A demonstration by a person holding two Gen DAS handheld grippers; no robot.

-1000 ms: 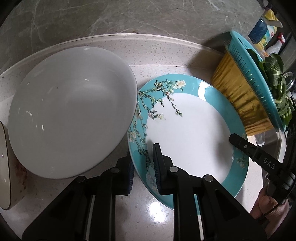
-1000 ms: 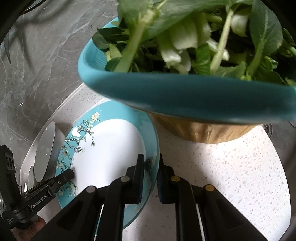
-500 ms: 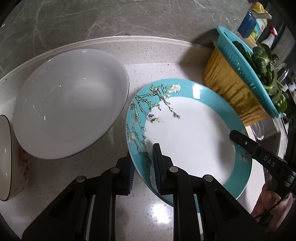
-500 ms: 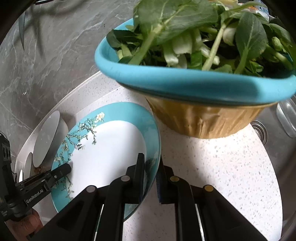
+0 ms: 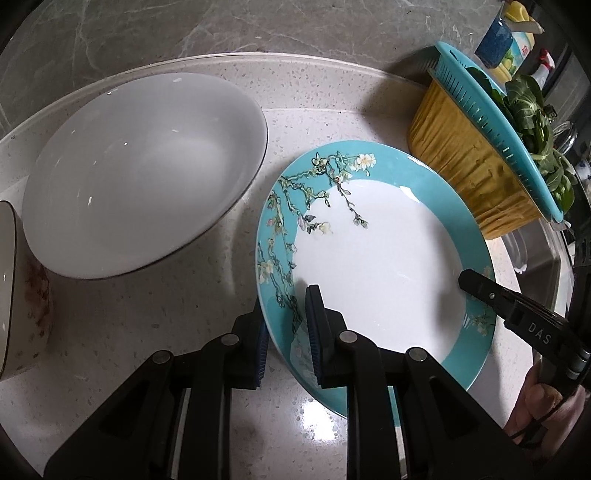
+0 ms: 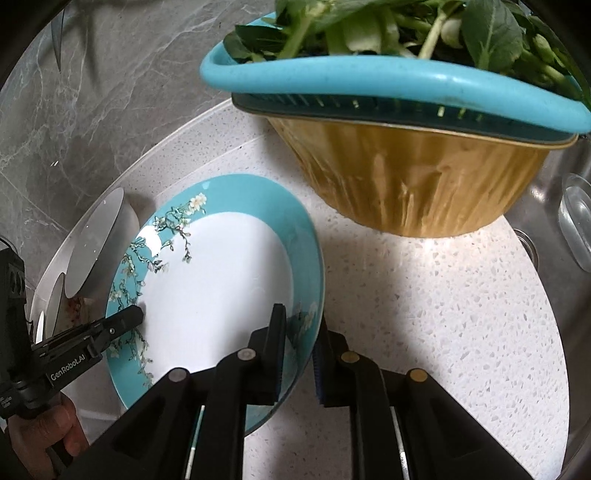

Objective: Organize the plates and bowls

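The teal-rimmed plate [image 5: 373,266] has a white centre and a wide turquoise band painted on one side with blossoming branches — pale flowers on thin dark twigs — and a bright glare spot on its glaze. It sits over the speckled white counter [image 6: 443,295], tilted, its rim pinched on opposite sides by both grippers: the left gripper [image 5: 286,332] is clamped on the flowered edge, one pad under the rim and one on top, and the right gripper [image 6: 299,343] is clamped on the opposite edge in the same way. Just beside the plate toward the counter's back edge lies a large plain white bowl [image 5: 144,173], apart from it by a narrow strip of counter; a cream bowl [image 5: 22,295] with reddish smears stands at the far left. On the other side, near the sink edge, a turquoise colander [image 6: 388,85] full of leafy greens [image 6: 406,26] rests in a yellow basin [image 6: 413,177] — close to the plate but not touching.
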